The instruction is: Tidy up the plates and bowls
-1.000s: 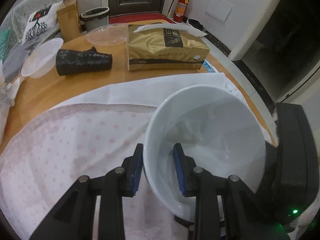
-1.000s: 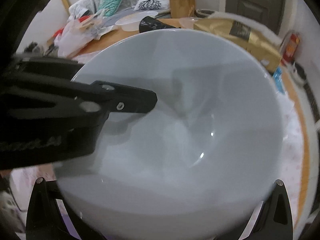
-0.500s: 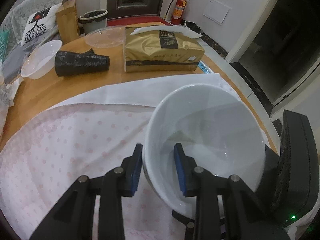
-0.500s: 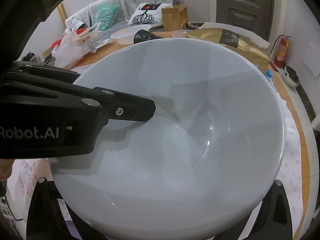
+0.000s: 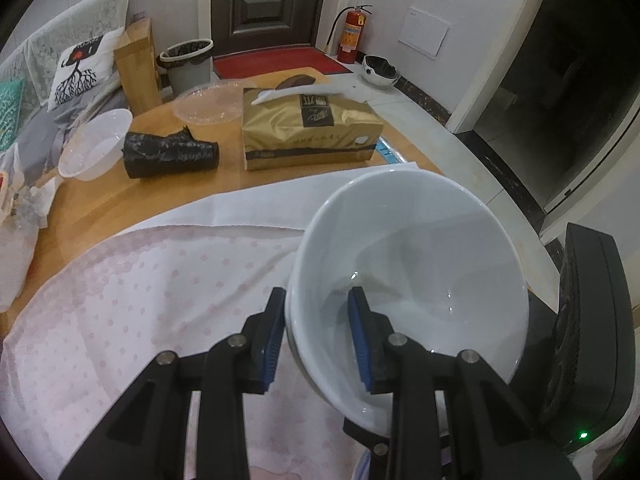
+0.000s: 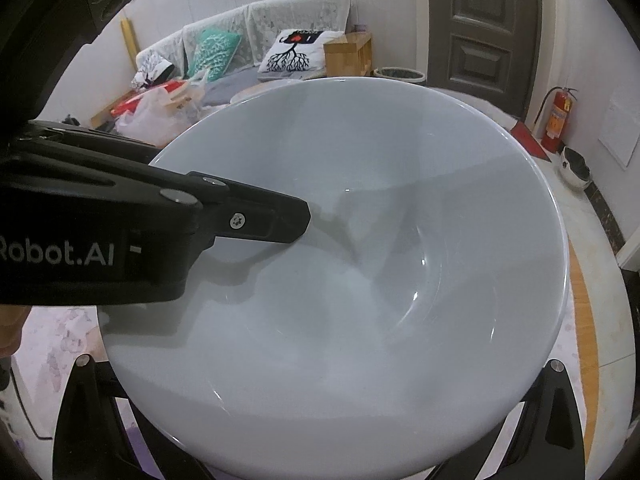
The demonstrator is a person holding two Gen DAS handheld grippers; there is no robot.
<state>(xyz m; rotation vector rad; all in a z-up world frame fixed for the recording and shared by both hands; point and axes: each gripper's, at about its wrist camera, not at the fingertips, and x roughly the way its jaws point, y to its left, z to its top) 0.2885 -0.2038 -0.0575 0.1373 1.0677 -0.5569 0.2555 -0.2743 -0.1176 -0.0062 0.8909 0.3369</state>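
My left gripper (image 5: 316, 334) angles steeply downward and pinches the near wall of the white bowl (image 5: 420, 264), one blue pad outside the rim, one inside. The bowl hangs tilted above the pink dotted cloth (image 5: 140, 300). My right gripper (image 6: 320, 420) sits under the same bowl; whether its fingers are spread or pressing, I cannot tell. Beyond, the round wooden worktop (image 5: 100, 200) carries a gold tissue pack (image 5: 308, 132), a black roll (image 5: 172, 154) and a clear plastic bowl (image 5: 96, 144). Behind stand a dark door (image 5: 272, 0) and a fire extinguisher (image 5: 352, 36).
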